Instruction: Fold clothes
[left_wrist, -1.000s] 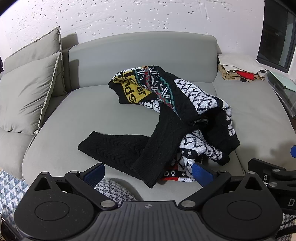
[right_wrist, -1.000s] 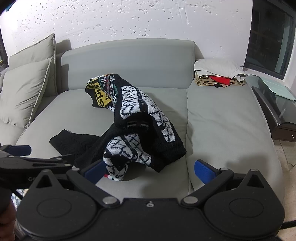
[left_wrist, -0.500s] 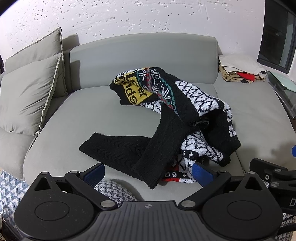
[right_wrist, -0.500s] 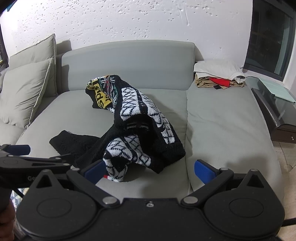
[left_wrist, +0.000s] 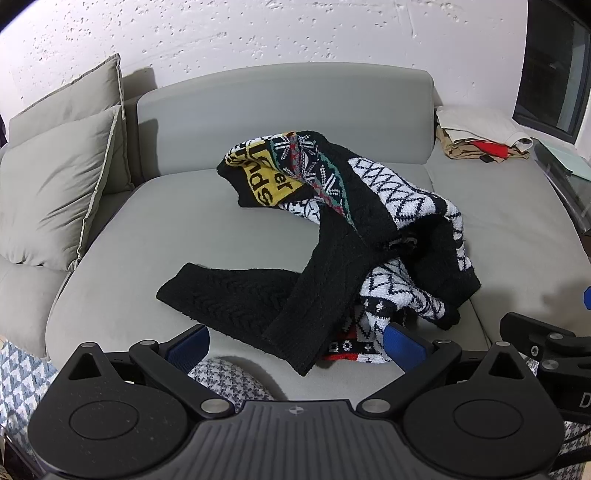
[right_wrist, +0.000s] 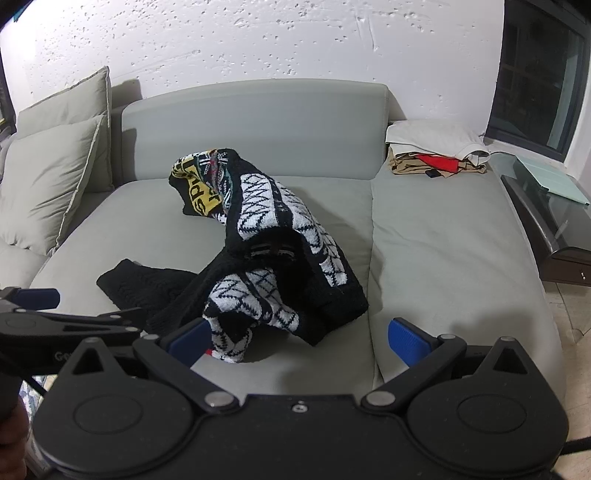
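A crumpled knit sweater (left_wrist: 369, 229), black with white zigzag bands and a yellow lettered patch, lies in a heap on the grey sofa seat (left_wrist: 184, 229). One black sleeve (left_wrist: 229, 299) stretches left toward the front edge. My left gripper (left_wrist: 295, 341) is open and empty, low at the sofa's front edge, just before the sleeve end. The sweater also shows in the right wrist view (right_wrist: 280, 251). My right gripper (right_wrist: 297, 341) is open and empty, just before the sweater's near hem. The left gripper shows at that view's left edge (right_wrist: 37, 299).
Two grey cushions (left_wrist: 55, 177) lean at the sofa's left end. A stack of folded clothes (right_wrist: 436, 151) sits at the back right corner. A dark glass side table (right_wrist: 546, 214) stands right of the sofa. A patterned rug (left_wrist: 22, 373) lies below the front edge.
Both grippers have edged slightly forward toward the sweater; the sweater has not moved and both grippers stay open.
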